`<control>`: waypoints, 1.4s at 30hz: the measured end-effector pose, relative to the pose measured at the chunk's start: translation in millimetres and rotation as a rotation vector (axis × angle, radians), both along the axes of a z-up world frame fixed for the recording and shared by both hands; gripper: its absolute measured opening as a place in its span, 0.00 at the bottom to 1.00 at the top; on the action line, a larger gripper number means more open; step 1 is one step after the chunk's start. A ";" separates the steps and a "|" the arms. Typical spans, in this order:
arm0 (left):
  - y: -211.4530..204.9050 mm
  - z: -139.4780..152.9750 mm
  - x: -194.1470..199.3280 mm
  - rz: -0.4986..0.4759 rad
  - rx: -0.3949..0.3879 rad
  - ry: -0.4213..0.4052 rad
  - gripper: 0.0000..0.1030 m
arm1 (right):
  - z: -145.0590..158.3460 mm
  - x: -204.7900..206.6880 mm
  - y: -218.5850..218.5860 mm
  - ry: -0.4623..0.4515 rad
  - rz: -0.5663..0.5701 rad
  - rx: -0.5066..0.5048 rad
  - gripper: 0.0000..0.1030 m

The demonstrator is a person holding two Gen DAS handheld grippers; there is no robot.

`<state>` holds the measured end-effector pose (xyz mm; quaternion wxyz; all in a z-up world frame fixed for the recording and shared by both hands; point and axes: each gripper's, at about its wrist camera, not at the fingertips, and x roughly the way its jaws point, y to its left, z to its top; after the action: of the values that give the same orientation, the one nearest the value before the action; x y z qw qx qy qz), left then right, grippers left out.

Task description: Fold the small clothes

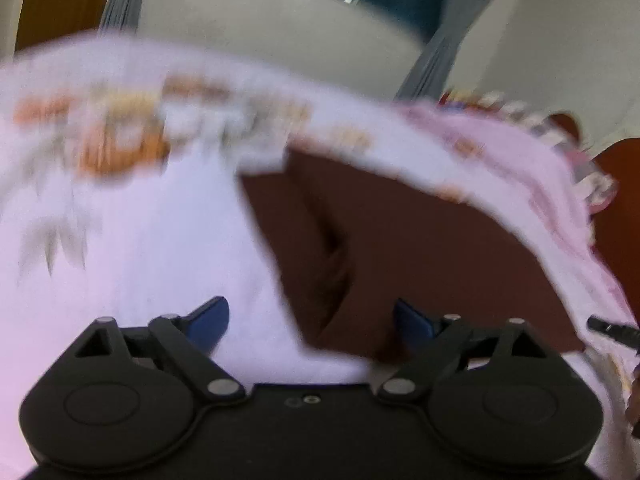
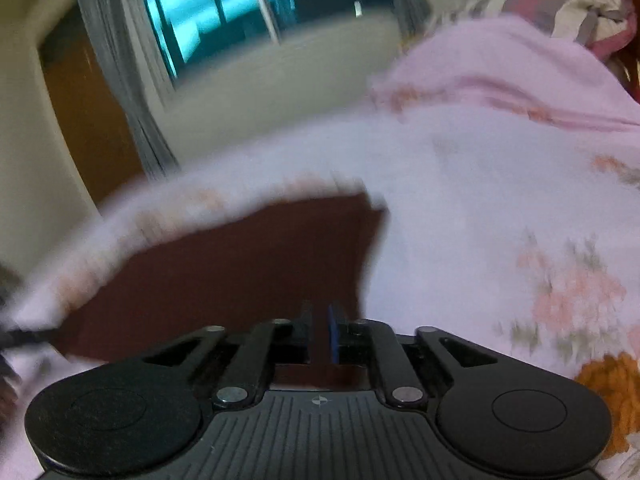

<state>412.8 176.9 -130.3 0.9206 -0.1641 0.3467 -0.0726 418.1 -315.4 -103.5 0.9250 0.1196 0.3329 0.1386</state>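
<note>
A dark maroon cloth (image 1: 360, 240) with a crease down its middle lies straight ahead of both grippers, also in the right wrist view (image 2: 240, 264). White fabric with orange flower print (image 1: 120, 220) borders it on several sides; blur hides which lies on top. My left gripper (image 1: 310, 308) is open wide, its blue pads (image 1: 212, 320) over the edge where white meets maroon, nothing between them. My right gripper (image 2: 320, 320) hovers over the maroon cloth's near edge, its jaws a narrow slit apart with nothing seen in the gap.
A pink cloth (image 2: 500, 60) lies beyond the white fabric, with a bundle of mixed clothes (image 2: 592, 16) behind it. A beige wall, grey curtains (image 2: 120, 80) and a window (image 2: 224, 12) stand at the back. The other gripper's black tip (image 1: 612, 330) shows at the right edge.
</note>
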 end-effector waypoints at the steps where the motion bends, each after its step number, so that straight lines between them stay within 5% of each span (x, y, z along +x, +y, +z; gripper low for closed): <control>1: -1.1 -3.6 0.4 0.001 0.017 -0.008 0.86 | -17.7 8.3 3.9 0.096 -0.007 -0.040 0.26; 3: -5.0 7.8 -3.2 0.008 0.039 0.000 0.85 | -5.0 -1.7 -0.2 0.079 -0.039 0.011 0.26; 8: 16.8 15.1 -7.4 0.066 -0.149 -0.088 0.89 | 20.1 -23.8 5.0 -0.098 -0.025 0.074 0.26; 11: 22.9 -8.0 8.8 0.117 -0.107 -0.005 0.74 | 3.4 -8.2 12.7 -0.053 -0.036 0.065 0.27; 13: 26.4 0.0 4.5 0.155 -0.166 -0.014 0.71 | -11.5 6.7 13.2 0.064 -0.079 0.013 0.26; 15: 29.5 13.4 2.4 0.137 -0.233 -0.077 0.79 | 2.1 7.7 8.5 -0.018 -0.083 0.111 0.26; 17: 31.0 20.9 10.2 0.164 -0.233 -0.100 0.84 | 13.2 11.1 8.0 -0.057 -0.095 0.152 0.26; 20: 33.2 9.7 30.9 0.175 -0.230 -0.023 0.81 | 14.7 22.3 16.4 -0.026 -0.087 0.181 0.27; 23: 27.3 -6.0 31.2 0.104 -0.095 0.050 0.71 | 8.1 24.0 21.6 0.002 -0.049 0.126 0.27; 25: 31.3 1.5 22.2 0.110 -0.094 0.059 0.71 | 7.2 13.5 14.0 -0.010 -0.043 0.131 0.27; 28: 39.9 -2.1 17.9 0.103 -0.126 0.068 0.71 | 2.6 9.7 4.0 -0.012 -0.057 0.161 0.27; 31: 54.2 1.9 18.7 0.147 -0.260 0.036 0.69 | 1.0 20.1 5.0 -0.010 -0.059 0.177 0.27; 35: 52.7 0.0 35.8 0.120 -0.263 0.125 0.71 | 1.5 18.3 5.2 -0.009 -0.059 0.176 0.27; 42: 40.5 9.2 38.7 0.048 -0.115 0.222 0.70 | 0.8 14.2 -2.3 -0.019 -0.066 0.201 0.27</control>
<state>451.6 217.4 -121.1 0.8671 -0.2320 0.4378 -0.0515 432.3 -317.8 -102.7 0.9155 0.2213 0.3047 0.1419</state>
